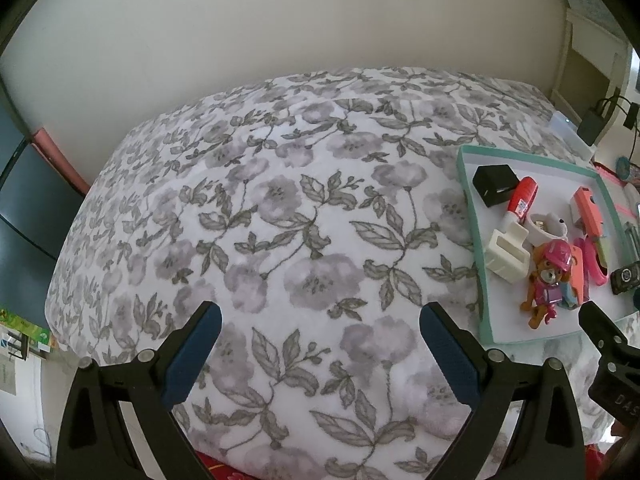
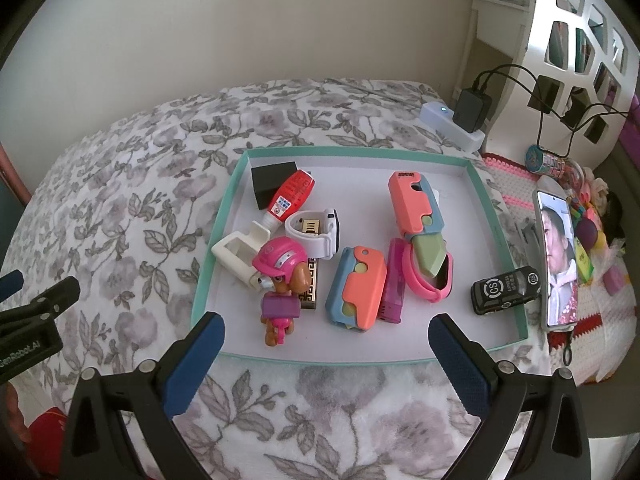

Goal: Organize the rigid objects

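A teal-rimmed white tray [image 2: 218, 216] [image 1: 474, 236] lies on a floral blanket. It holds a pink-helmeted dog figure [image 2: 280, 280] [image 1: 546, 280], a black box [image 2: 272, 184], a red bottle [image 2: 290, 194], a white watch [image 2: 320, 234], a cream holder [image 2: 236, 254], two coral-and-blue toys [image 2: 412, 204] [image 2: 356, 288], a pink band [image 2: 424, 284] and a black toy car [image 2: 506, 290]. My right gripper [image 2: 326, 340] is open at the tray's near edge, holding nothing. My left gripper [image 1: 320, 334] stands open over bare blanket, left of the tray.
A phone [image 2: 558, 260] with a lit screen lies right of the tray on a crocheted mat, among small toys. A white power strip [image 2: 452, 126] with a black charger [image 2: 474, 106] sits behind the tray. A white cutout shelf [image 2: 576, 48] stands at the right.
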{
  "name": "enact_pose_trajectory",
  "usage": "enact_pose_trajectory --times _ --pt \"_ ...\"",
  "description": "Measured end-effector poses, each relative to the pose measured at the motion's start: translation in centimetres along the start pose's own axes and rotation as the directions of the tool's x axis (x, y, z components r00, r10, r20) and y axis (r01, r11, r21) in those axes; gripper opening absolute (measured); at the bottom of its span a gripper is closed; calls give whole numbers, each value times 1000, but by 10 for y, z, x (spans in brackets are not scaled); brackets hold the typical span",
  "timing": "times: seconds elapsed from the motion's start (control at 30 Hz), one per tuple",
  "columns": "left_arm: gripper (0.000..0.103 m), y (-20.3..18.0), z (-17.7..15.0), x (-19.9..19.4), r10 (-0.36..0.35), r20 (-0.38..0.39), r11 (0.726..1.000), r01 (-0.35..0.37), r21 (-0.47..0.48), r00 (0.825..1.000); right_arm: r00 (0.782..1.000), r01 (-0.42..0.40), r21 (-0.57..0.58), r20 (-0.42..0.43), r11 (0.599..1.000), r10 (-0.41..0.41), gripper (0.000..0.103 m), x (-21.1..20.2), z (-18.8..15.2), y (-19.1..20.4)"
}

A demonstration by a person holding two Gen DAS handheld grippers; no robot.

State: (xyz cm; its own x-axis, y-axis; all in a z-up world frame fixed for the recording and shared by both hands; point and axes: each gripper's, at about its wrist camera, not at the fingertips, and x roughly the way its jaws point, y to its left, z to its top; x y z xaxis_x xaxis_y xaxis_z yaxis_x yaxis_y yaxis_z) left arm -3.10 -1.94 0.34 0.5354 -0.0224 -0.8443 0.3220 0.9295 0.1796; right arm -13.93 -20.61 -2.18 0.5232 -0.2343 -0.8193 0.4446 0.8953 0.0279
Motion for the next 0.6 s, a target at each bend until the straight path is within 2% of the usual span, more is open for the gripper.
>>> enact_pose_trajectory --times 0.6 --pt "99 -2 1 0 -7 11 1000 7 7 1000 1000 4 -7 -6 1000 -4 103 1 0 1"
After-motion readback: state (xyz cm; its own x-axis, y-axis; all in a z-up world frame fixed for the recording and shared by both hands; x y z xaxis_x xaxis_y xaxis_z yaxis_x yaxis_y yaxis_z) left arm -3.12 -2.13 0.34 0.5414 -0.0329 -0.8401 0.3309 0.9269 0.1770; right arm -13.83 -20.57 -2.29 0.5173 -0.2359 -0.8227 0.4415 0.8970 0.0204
